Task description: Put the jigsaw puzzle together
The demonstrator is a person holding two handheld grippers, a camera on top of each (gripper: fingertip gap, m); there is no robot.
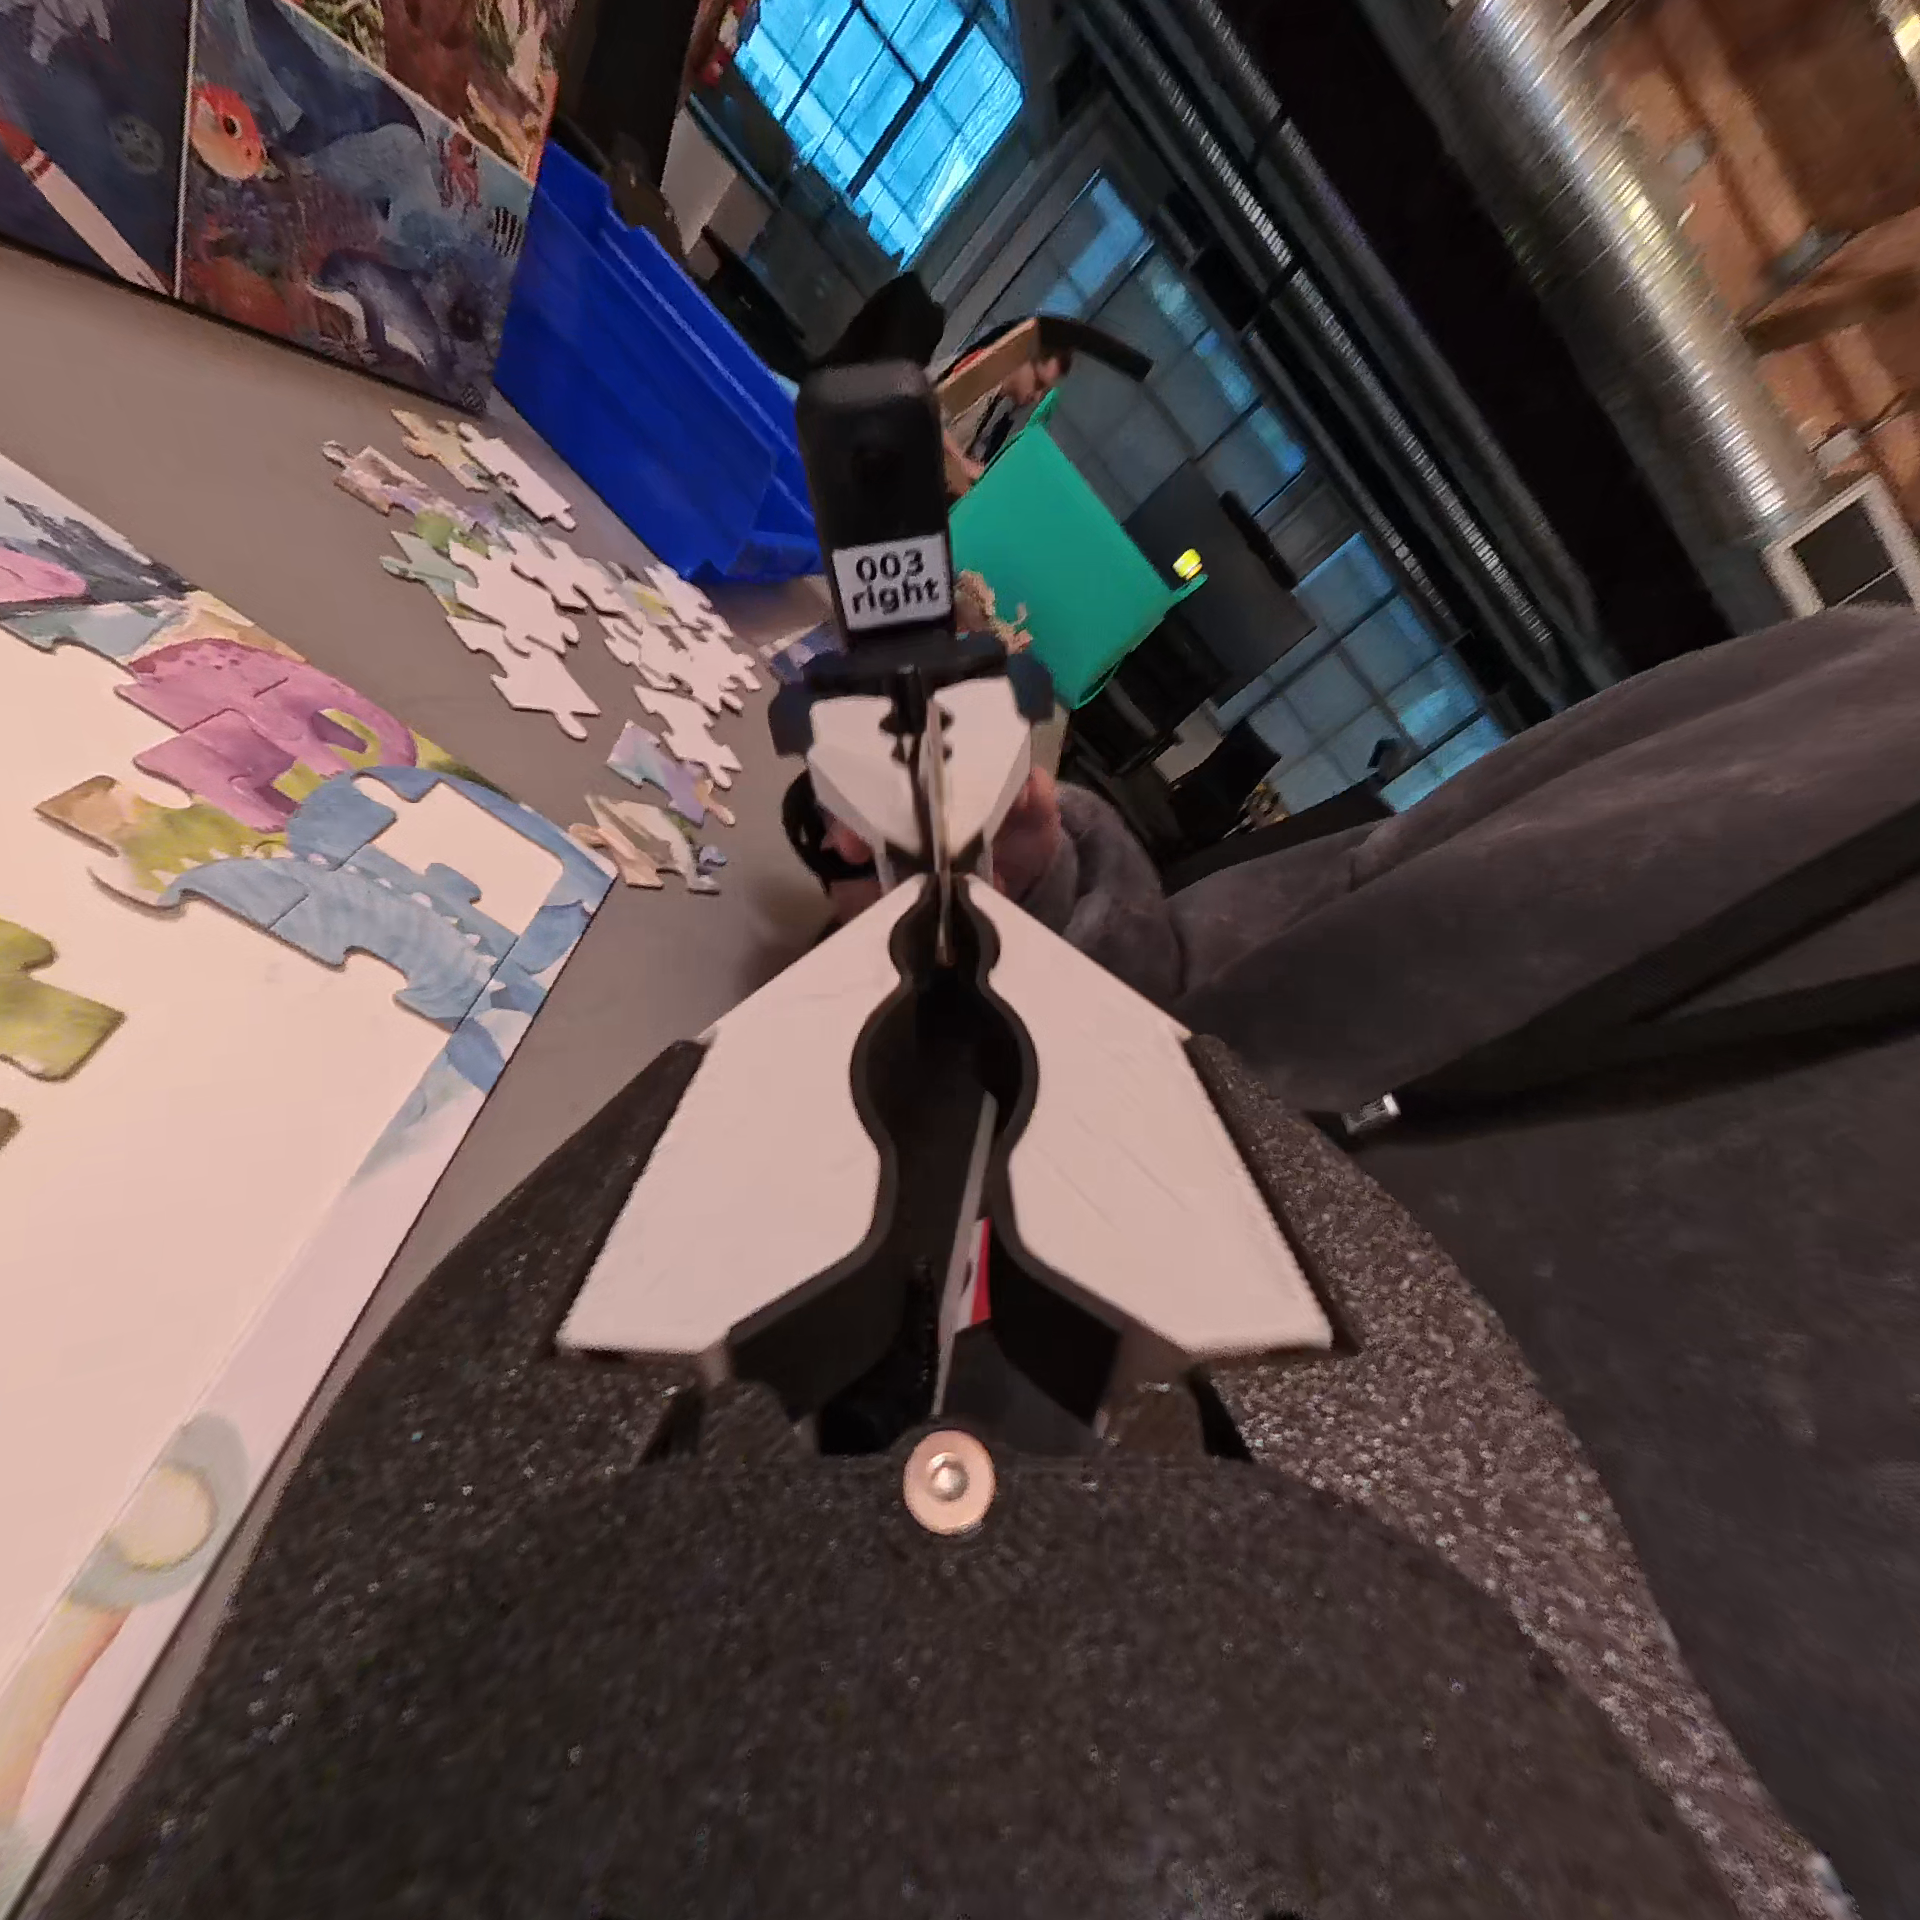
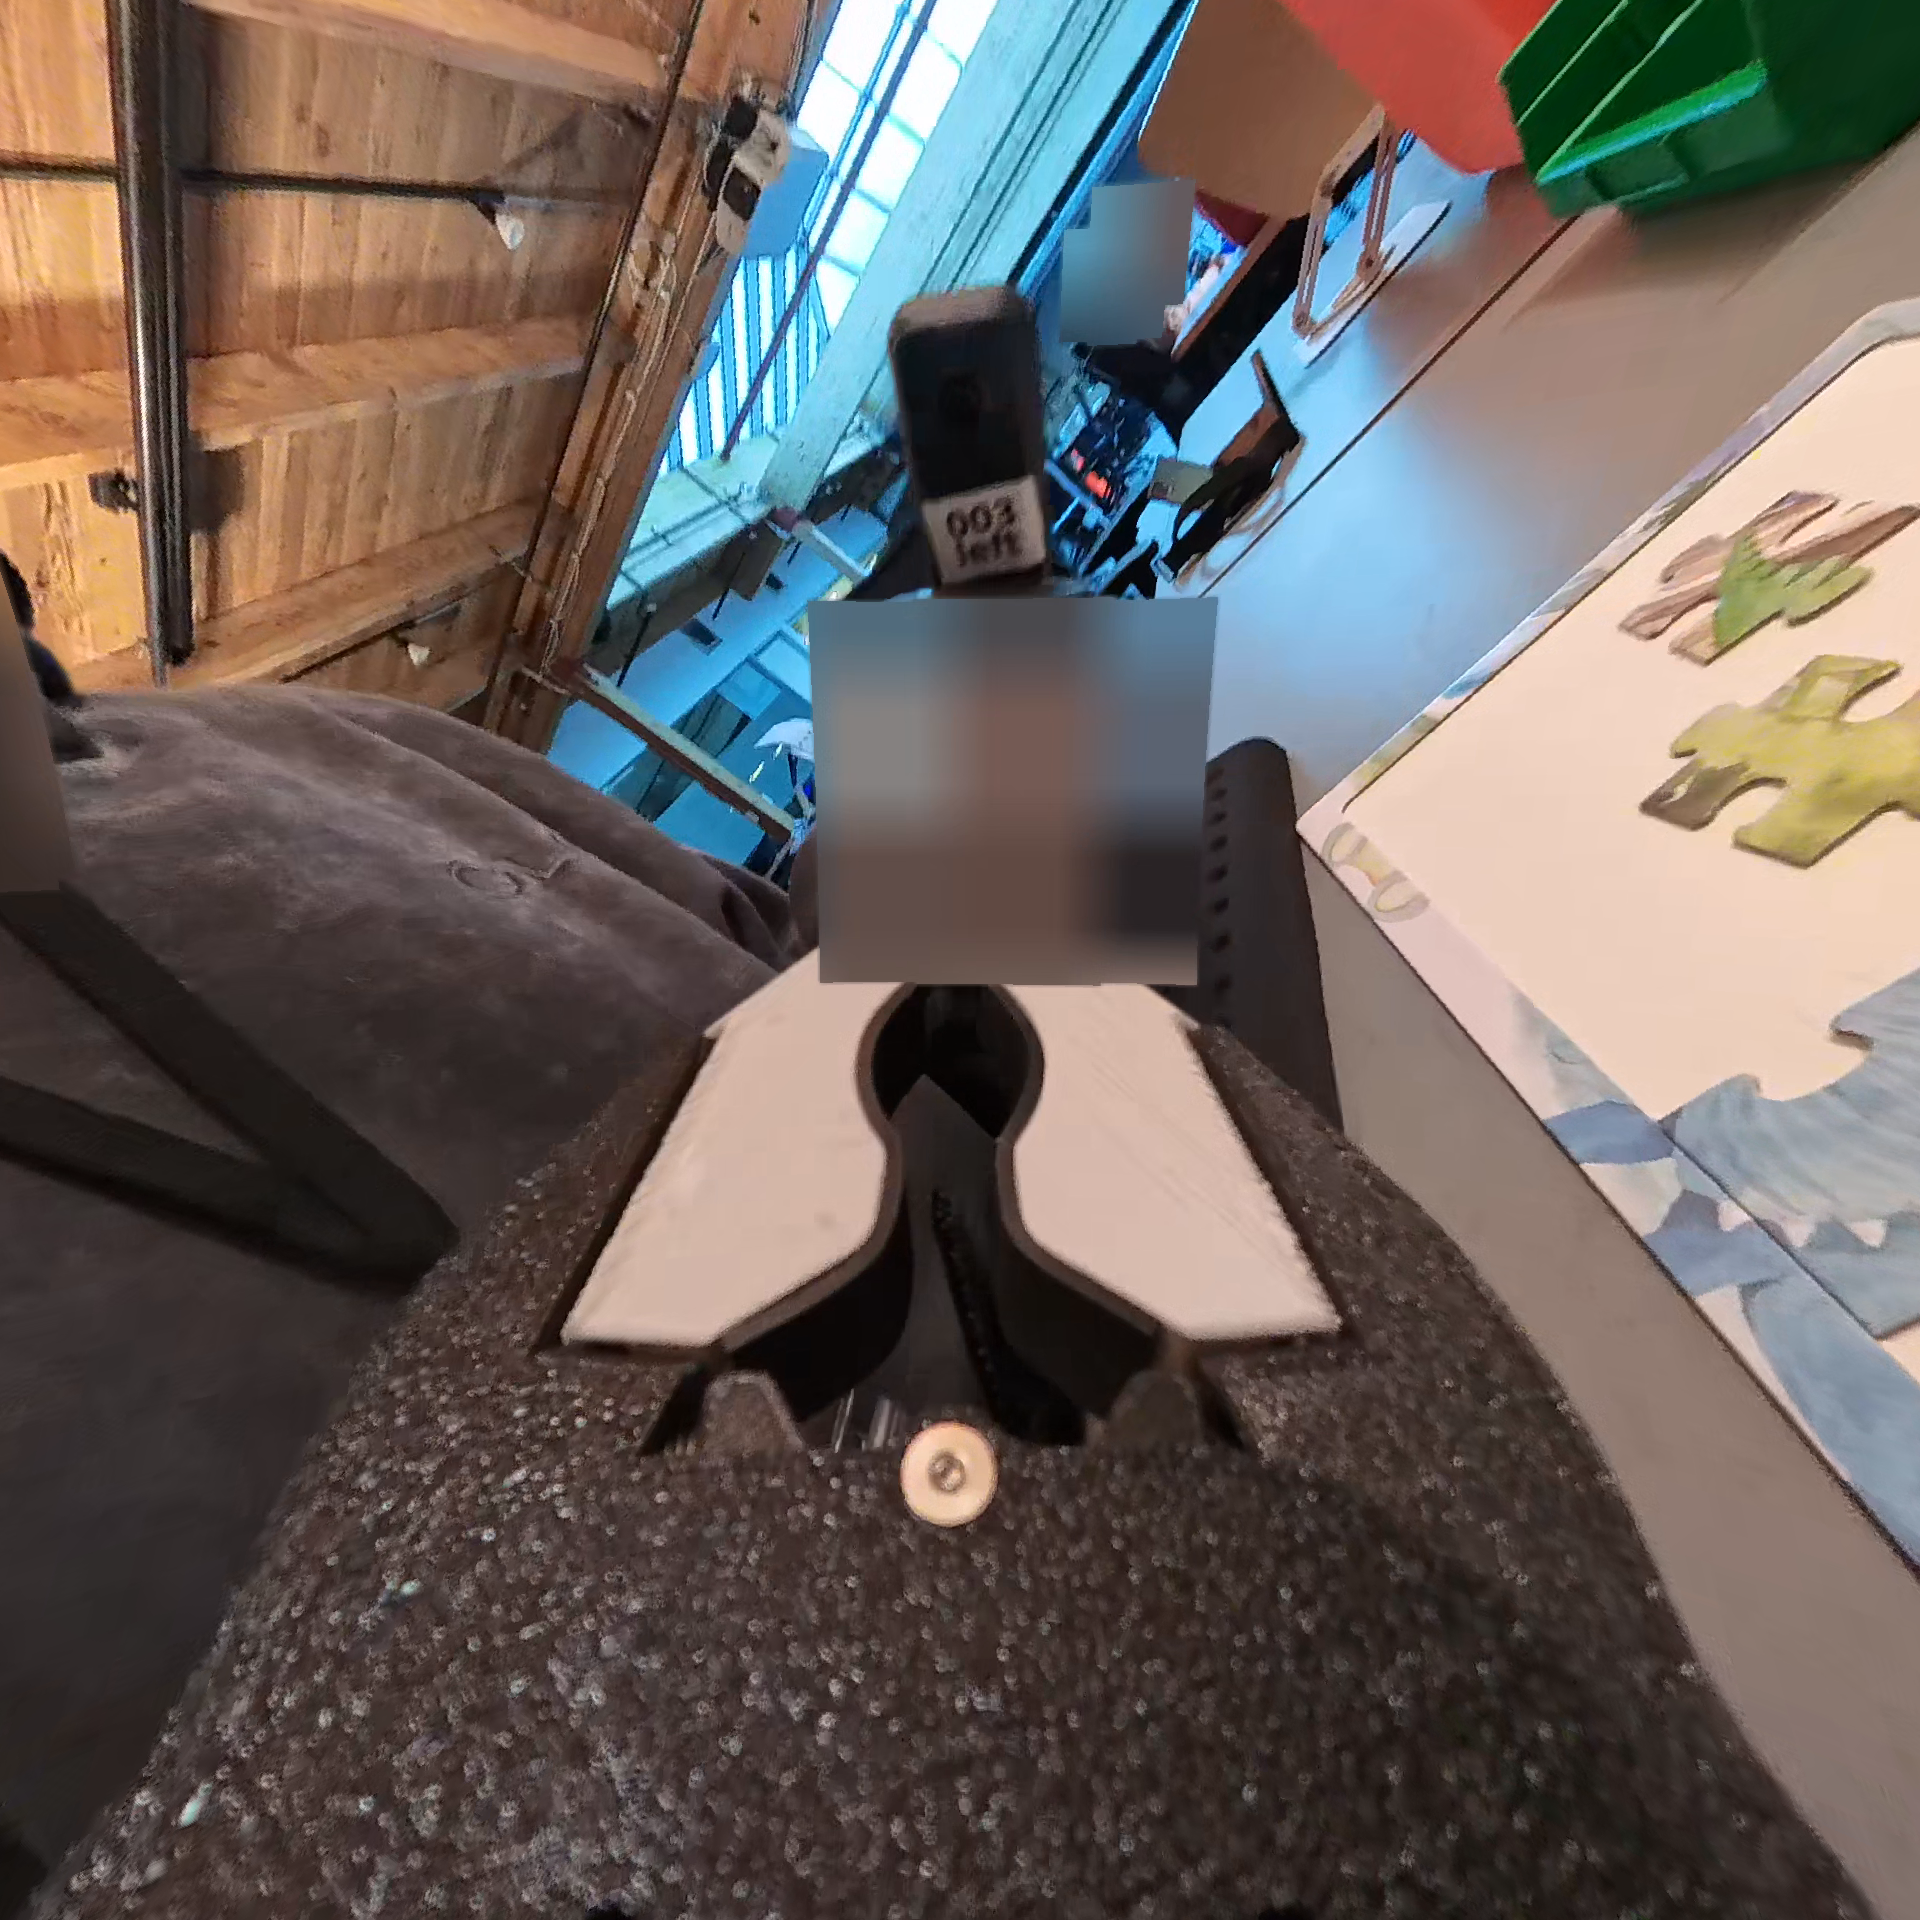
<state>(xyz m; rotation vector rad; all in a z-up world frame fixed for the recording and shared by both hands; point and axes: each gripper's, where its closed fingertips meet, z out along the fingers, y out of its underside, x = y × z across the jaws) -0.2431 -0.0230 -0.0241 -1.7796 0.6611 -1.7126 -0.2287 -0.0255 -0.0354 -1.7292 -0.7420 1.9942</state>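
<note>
My left gripper (image 1: 942, 883) and my right gripper (image 1: 935, 854) meet tip to tip beside the table's edge. A thin puzzle piece (image 1: 940, 790), seen edge-on, runs from between the right fingers (image 1: 862, 779) into the left fingertips. Both grippers are shut on it. In the right wrist view a blurred patch hides my right gripper's (image 2: 956, 1000) tips and the piece. The white puzzle board (image 1: 208, 1091) lies on the left with purple, blue and green pieces joined on it. It also shows in the right wrist view (image 2: 1558, 883). Several loose pieces (image 1: 540, 613) lie on the grey table (image 1: 156, 384).
A blue bin (image 1: 623, 343), a green bin (image 1: 1049, 561) and the printed puzzle box (image 1: 312, 187) stand behind the loose pieces. The person's dark grey clothing (image 1: 1558, 883) fills the right side. Green and red bins (image 2: 1662, 104) show at the far table end. Left and right tips are no more than a few centimetres apart.
</note>
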